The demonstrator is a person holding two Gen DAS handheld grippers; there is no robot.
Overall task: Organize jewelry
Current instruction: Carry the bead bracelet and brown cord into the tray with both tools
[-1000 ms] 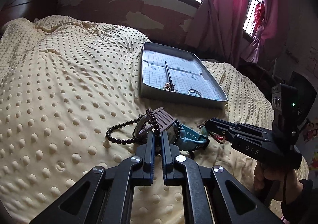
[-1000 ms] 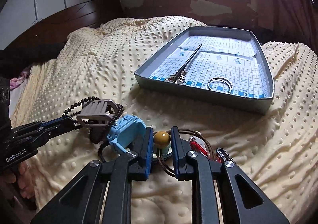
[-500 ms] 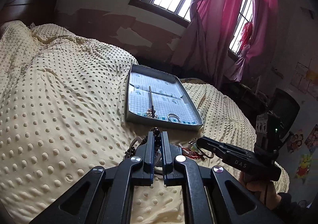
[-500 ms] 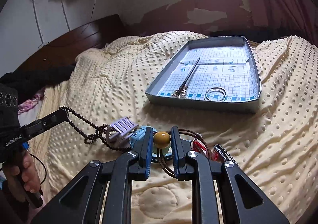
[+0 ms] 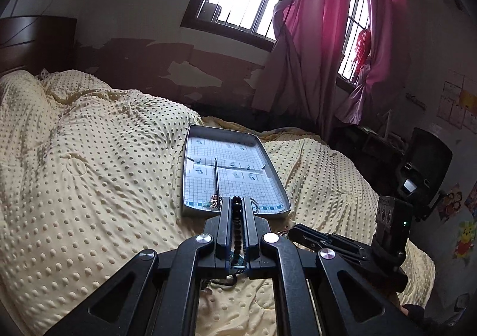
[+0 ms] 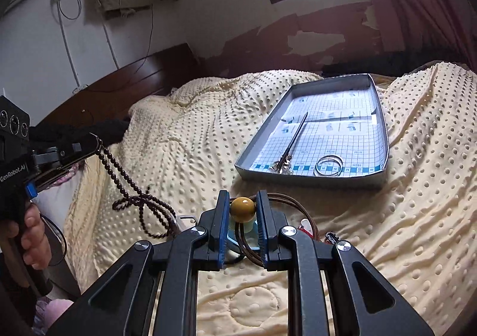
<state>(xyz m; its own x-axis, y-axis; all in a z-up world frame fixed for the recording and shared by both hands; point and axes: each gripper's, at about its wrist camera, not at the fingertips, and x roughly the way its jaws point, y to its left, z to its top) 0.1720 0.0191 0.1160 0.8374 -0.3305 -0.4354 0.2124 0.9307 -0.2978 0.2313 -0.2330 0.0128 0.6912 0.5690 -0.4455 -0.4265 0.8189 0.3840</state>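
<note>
A person holds two grippers over a bed (image 6: 411, 201) with a dotted yellow cover. The left gripper (image 5: 237, 201) has its jaws closed on a string of dark beads (image 6: 125, 177), which hangs from them with its lower loops resting on the bed. The right gripper (image 6: 243, 201) has its jaws closed on a mustard-yellow bead (image 6: 243, 209) on a brown cord. Ahead of both jaws lies a shallow grey tray (image 6: 313, 176) holding a hairpin (image 6: 293, 136) and silver rings (image 6: 328, 165).

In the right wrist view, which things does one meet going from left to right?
left gripper → dark bead strand → yellow bead in the right gripper → hair stick → silver rings in the tray
</note>
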